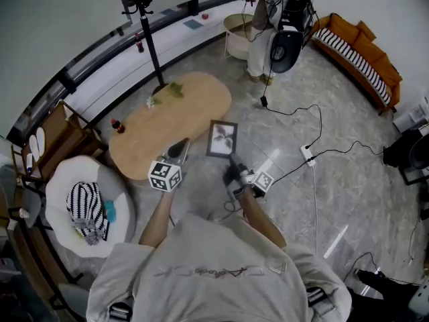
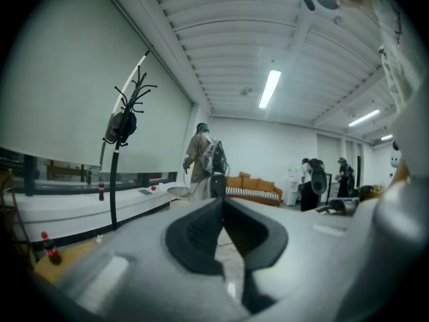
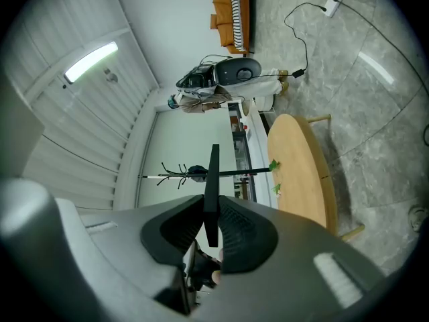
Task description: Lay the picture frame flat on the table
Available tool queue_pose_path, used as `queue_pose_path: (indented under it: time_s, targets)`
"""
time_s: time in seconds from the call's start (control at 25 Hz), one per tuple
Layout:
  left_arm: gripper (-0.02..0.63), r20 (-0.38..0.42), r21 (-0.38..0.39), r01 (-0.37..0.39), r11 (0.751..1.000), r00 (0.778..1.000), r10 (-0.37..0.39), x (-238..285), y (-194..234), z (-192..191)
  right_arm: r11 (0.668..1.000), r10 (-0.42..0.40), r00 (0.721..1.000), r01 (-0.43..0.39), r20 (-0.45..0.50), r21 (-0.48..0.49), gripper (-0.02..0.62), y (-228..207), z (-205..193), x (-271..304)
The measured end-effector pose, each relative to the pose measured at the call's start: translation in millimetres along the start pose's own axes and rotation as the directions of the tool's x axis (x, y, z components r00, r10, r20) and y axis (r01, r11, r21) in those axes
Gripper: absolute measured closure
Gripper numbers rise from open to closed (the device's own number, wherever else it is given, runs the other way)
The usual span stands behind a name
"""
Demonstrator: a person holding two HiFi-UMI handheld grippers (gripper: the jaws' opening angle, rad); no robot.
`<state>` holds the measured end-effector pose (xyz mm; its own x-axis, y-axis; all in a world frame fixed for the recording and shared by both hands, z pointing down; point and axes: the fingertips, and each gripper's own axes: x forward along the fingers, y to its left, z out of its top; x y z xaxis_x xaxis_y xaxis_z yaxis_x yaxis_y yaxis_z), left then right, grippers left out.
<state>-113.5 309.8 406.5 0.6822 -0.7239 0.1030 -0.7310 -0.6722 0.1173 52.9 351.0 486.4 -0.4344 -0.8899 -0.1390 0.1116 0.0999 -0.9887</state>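
- Now, from the head view, the person holds both grippers out over the grey stone floor, at the near end of an oval wooden table (image 1: 171,123).
- The right gripper (image 1: 230,159) carries the picture frame (image 1: 222,139) by its lower edge. The dark-rimmed frame is up in the air, just off the table's near right edge and not resting on it, with its light picture face turned towards the camera.
- The left gripper (image 1: 179,146) points at the tabletop's near end, well apart from the frame.
- Two green sprigs (image 1: 175,90) lie at the table's far end, and a red-capped bottle (image 1: 118,126) stands near its left edge.
- In the left gripper view, the left gripper (image 2: 222,201) has its two dark pads meeting at the tips with nothing between them. Beyond it are a coat stand (image 2: 119,154) and a standing person (image 2: 201,159).
- In the right gripper view, the right gripper (image 3: 212,210) is clamped on the frame (image 3: 213,173), which is seen edge-on as a thin dark bar between the ribbed pads. The table (image 3: 301,173) lies beyond it.
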Motion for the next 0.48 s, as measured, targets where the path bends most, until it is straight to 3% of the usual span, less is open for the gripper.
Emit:
queue_pose_path:
  time_s: [0.48]
  targets:
    - [0.604, -0.02, -0.001, -0.023, 1.0, 1.0, 0.023, 25, -23, -12, 1.0, -0.012, 1.0, 0.013, -0.005, 0.013, 0.523, -7, 38, -16]
